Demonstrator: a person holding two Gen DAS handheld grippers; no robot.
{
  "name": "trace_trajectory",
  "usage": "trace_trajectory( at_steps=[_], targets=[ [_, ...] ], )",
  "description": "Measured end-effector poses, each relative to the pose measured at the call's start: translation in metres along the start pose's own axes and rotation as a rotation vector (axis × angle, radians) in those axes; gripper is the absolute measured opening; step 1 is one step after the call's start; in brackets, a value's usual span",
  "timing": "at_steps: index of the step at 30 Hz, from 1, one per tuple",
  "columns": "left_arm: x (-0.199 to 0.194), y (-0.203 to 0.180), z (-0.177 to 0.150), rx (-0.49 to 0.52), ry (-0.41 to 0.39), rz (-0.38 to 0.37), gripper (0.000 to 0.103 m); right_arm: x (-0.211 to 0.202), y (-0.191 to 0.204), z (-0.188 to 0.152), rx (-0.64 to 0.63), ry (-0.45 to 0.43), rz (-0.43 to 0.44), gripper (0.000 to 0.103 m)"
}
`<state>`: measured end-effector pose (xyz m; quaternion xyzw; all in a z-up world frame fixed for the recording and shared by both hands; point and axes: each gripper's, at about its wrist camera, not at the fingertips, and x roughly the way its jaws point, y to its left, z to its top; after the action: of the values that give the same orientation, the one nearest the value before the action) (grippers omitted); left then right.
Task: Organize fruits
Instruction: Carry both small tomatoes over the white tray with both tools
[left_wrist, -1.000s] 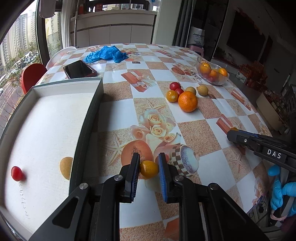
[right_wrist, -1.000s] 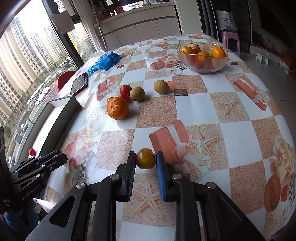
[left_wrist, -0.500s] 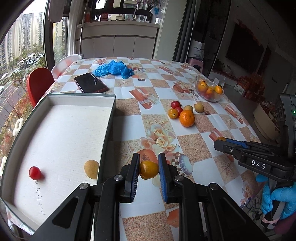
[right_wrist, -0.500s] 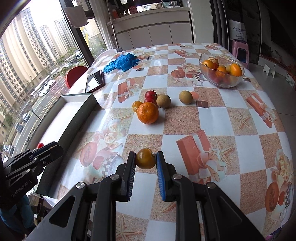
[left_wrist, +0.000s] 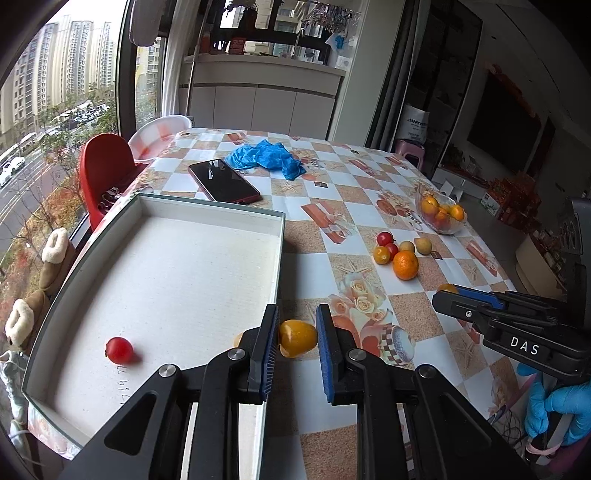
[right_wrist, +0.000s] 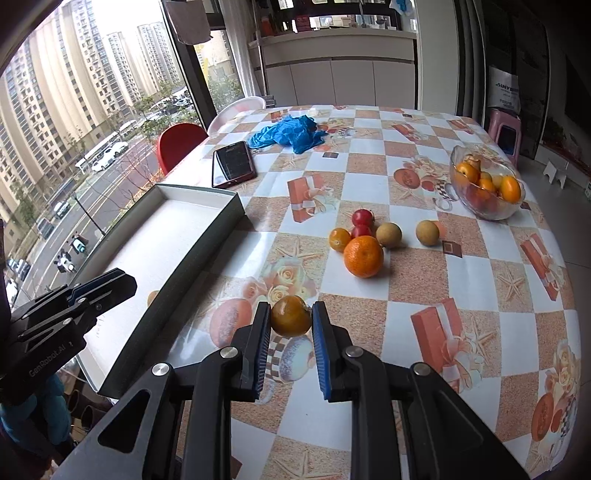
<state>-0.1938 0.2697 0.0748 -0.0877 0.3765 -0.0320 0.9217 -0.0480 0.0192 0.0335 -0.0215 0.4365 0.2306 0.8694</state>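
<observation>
A tray (left_wrist: 159, 206) lies left on the table (left_wrist: 417, 314); loose fruit (left_wrist: 405, 264) sits right of it, a bowl (left_wrist: 439, 214) behind.

The table (left_wrist: 369, 192) bears a tray (left_wrist: 280, 236), phone (left_wrist: 223, 181), blue gloves (left_wrist: 266, 157), glass bowl (right_wrist: 484, 210) and loose fruits (right_wrist: 364, 254).

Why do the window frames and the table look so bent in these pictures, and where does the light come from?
Both wrist views use fisheye lenses, so straight edges bow near the borders and the corners go black. Daylight enters from the window on the left of the right wrist view, putting a sheen on the tablecloth; in the left wrist view the room's right side stays dark.
</observation>
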Motion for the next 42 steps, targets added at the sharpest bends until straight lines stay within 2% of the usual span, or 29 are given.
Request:
trace_trajectory(
  at_steps=[18, 42],
  targets=[
    [-0.001, 0.056, -0.004, -0.098, -0.018, 0.058, 0.022, 0.017, 0.070, 0.021, -0.130, 0.019, 0.055, 0.024],
    [0.011, 0.092, -0.012, -0.154, -0.013, 0.119, 0.022, 0.047, 0.131, 0.029, -0.238, 0.070, 0.106, 0.024]
  ],
)
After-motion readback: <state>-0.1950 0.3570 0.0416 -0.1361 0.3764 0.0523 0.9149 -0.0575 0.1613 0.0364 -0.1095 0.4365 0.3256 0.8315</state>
